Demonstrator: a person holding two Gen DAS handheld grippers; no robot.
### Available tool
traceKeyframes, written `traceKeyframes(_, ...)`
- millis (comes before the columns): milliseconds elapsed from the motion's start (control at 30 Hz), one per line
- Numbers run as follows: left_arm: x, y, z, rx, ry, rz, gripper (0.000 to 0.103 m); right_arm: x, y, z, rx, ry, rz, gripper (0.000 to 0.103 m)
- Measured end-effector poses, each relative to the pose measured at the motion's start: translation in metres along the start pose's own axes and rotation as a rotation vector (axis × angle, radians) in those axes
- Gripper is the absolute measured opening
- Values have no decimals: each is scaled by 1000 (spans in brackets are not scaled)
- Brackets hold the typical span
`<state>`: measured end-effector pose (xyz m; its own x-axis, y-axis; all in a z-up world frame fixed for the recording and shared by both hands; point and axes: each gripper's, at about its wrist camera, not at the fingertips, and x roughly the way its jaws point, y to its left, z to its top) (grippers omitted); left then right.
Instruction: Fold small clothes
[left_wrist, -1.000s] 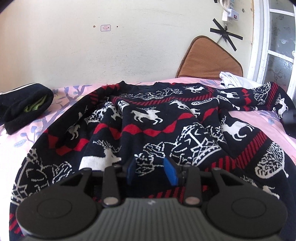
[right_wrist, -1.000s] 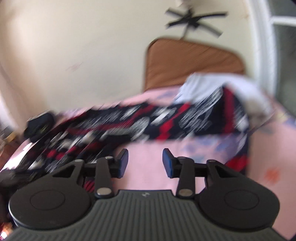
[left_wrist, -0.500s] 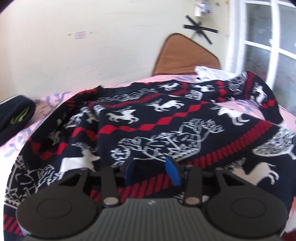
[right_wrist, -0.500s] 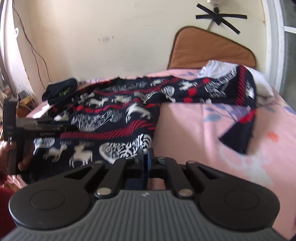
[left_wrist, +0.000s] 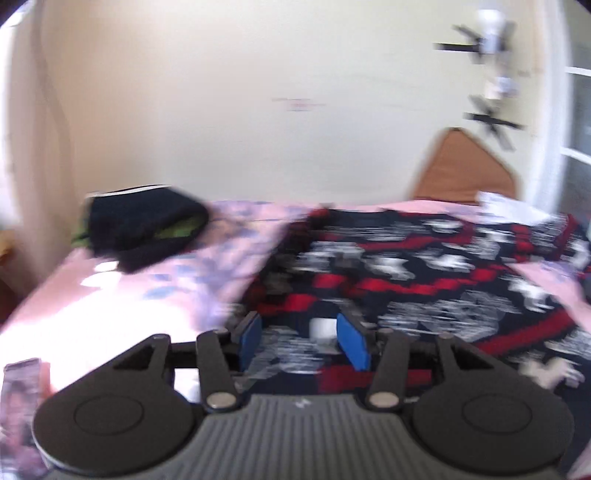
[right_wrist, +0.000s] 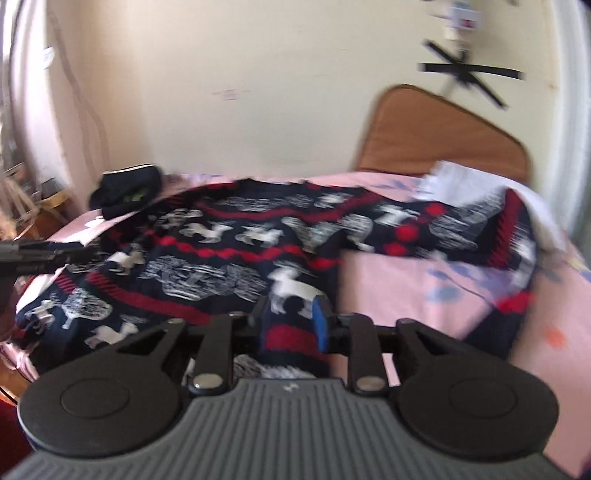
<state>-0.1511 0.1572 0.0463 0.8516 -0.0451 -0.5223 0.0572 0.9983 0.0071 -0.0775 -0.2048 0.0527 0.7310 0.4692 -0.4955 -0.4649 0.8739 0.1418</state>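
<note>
Though blurred, sweater (right_wrist: 236, 254) hem seemingly sits between right tool (right_wrist: 291, 325) pads.

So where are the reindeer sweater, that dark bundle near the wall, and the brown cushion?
reindeer sweater (right_wrist: 207, 266), right wrist view, on its patterned front.
dark bundle (right_wrist: 125, 192), right wrist view, on its top.
brown cushion (right_wrist: 439, 144), right wrist view, on its middle.

Bare pink bed (right_wrist: 424, 288) lies open on the near right, beside the spread sweater (right_wrist: 221, 254). A dark folded garment (right_wrist: 127, 194) blocks the far left corner; a white cloth (right_wrist: 461, 184) and brown cushion (right_wrist: 439, 136) crowd the far right against the wall.
</note>
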Motion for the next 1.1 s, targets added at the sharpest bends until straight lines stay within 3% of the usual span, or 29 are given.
traceKeyframes(67, 16, 14, 11, 8, 19, 60, 46, 25, 13, 3, -29, 1, 54, 30)
traceKeyframes(200, 66, 11, 26, 134, 102, 47, 49, 64, 26, 4, 5, 10, 96, 30)
traceKeyframes(233, 80, 8, 29, 168, 119, 57, 46, 70, 26, 3, 24, 7, 90, 30)
traceKeyframes(267, 96, 7, 31, 191, 138, 81, 22, 73, 24, 1, 38, -1, 81, 30)
traceKeyframes(300, 111, 9, 34, 202, 157, 105, 4, 74, 21, -2, 53, -10, 69, 30)
traceKeyframes(333, 127, 15, 37, 202, 175, 122, 6, 77, 18, -5, 68, -15, 51, 30)
traceKeyframes(400, 143, 35, 53, 153, 154, 176, 6, 82, 6, -15, 116, 0, 20, 32)
traceKeyframes(467, 148, 68, 78, 80, 73, 334, 6, 79, -1, -15, 187, -25, 44, 32)
traceKeyframes(500, 150, 90, 92, -3, 58, 362, 6, 78, -3, -16, 201, -31, 39, 36)
traceKeyframes(567, 159, 128, 111, -202, 102, 255, 11, 83, -4, -16, 233, -19, 42, 36)
traceKeyframes(600, 163, 133, 114, -235, 128, 212, 12, 83, -3, -15, 231, -19, 41, 36)
traceKeyframes(633, 165, 127, 115, -205, 143, 211, 13, 83, -3, -15, 223, -18, 38, 36)
traceKeyframes(700, 162, 101, 107, -42, 144, 270, 36, 83, 3, -15, 198, -19, 26, 37)
traceKeyframes(733, 157, 89, 100, 26, 130, 291, 55, 81, 5, -16, 189, -19, 24, 38)
traceKeyframes(800, 141, 74, 86, 85, 109, 269, 55, 80, 7, -15, 187, -18, 26, 40)
traceKeyframes(900, 108, 57, 74, 82, 105, 197, 55, 82, 0, -13, 200, -16, 40, 42)
traceKeyframes(1100, 40, 17, 31, 73, 146, -96, 55, 81, 1, -13, 215, -19, 49, 44)
